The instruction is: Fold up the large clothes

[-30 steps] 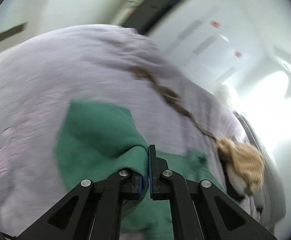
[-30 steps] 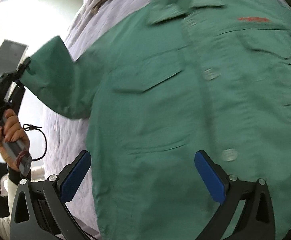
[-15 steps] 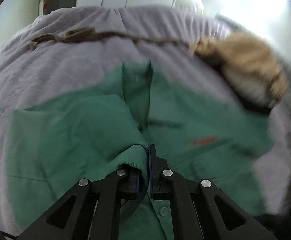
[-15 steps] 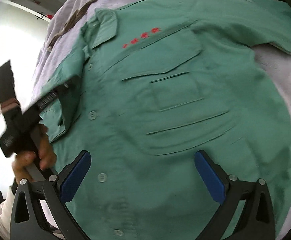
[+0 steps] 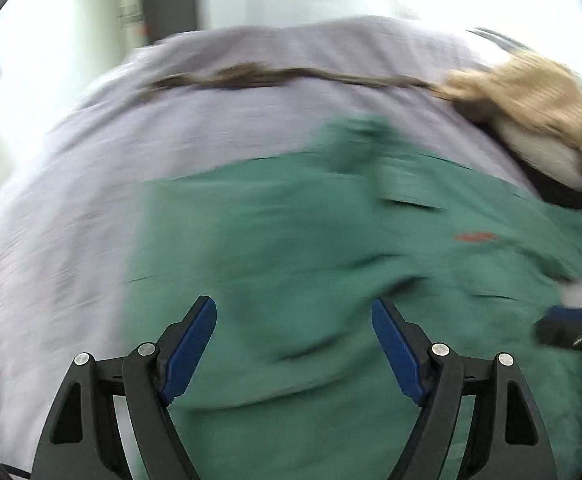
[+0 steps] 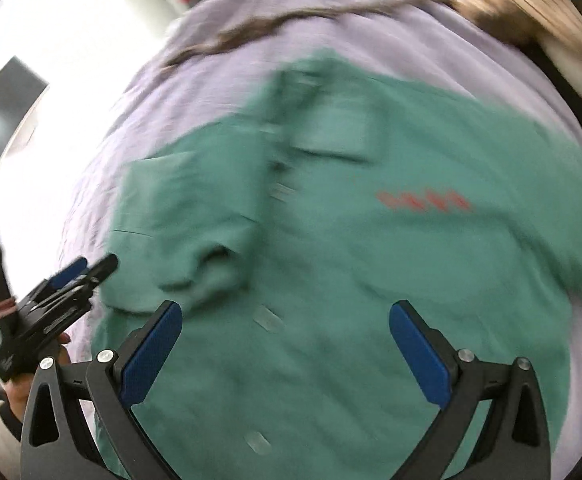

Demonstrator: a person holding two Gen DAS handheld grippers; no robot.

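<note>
A green button-up shirt (image 5: 311, 248) with red lettering lies front up on a lilac bedsheet (image 5: 71, 220). Its left sleeve is folded in over the body. My left gripper (image 5: 294, 332) is open and empty just above the shirt's lower part. My right gripper (image 6: 285, 332) is open and empty above the shirt (image 6: 351, 240) near the button placket. The left gripper also shows in the right wrist view (image 6: 79, 272), at the shirt's left edge. Both views are motion-blurred.
A tan knitted garment (image 5: 531, 100) on something dark and white lies at the bed's far right. A brown cord or strap (image 5: 251, 76) runs across the far sheet (image 6: 211, 92). Bright walls and a dark doorway stand beyond the bed.
My left gripper has opened and let go of the green sleeve, which now lies folded over the shirt. Both grippers have swung; the right stays open.
</note>
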